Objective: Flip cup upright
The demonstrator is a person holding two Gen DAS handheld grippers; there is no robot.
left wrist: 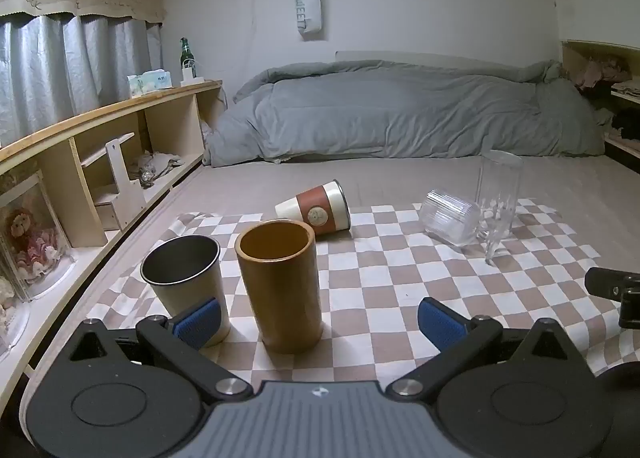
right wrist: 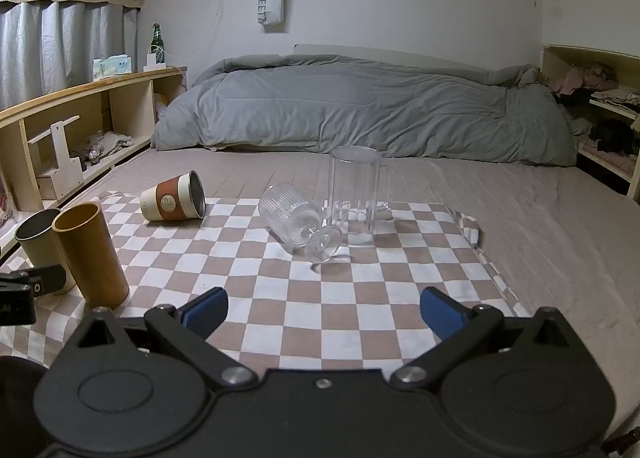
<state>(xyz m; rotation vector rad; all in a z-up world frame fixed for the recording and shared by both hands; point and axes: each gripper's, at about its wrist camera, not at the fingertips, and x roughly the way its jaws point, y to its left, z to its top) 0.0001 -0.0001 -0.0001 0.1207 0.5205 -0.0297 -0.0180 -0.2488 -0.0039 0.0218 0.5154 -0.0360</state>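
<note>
A big bed [right wrist: 520, 217] holds a checkered cloth [right wrist: 320, 298]. On the cloth, a tall clear cup [right wrist: 354, 193], a brown cup [left wrist: 280, 282] and a gray cup [left wrist: 184, 278] stand up. The red and white cup [right wrist: 174, 202] and the ribbed glass cup [right wrist: 296, 219] lie on their sides. Both the left claw [left wrist: 318, 318] and the right claw [right wrist: 324, 308] are spread wide, holding nothing. No grab has begun. Next, I think, a claw must reach a tipped cup and pinch it gently.

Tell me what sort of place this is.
Most likely a bedroom: a rumpled grey duvet lies on the bed, wooden shelves run alongside under a curtained window, and cups sit on a checkered cloth.
</note>
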